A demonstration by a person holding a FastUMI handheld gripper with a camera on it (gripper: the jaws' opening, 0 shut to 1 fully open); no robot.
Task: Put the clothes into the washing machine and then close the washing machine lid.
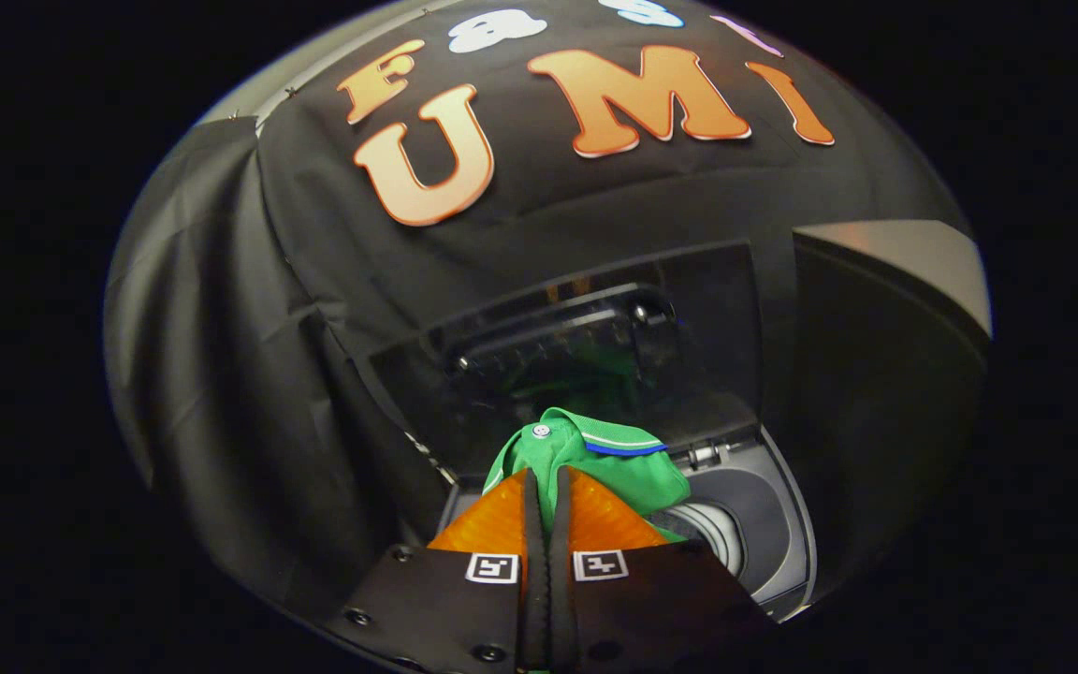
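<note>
Gripper view: hand-held gripper pinches a green shirt (label unreadable) above the open washing machine.

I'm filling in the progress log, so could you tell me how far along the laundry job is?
Done: the washing machine lid stands open and the green shirt is picked up. In hand: the gripper has its jaws shut on the shirt, held above the drum opening. Left: drop the shirt into the drum and close the lid.
</note>
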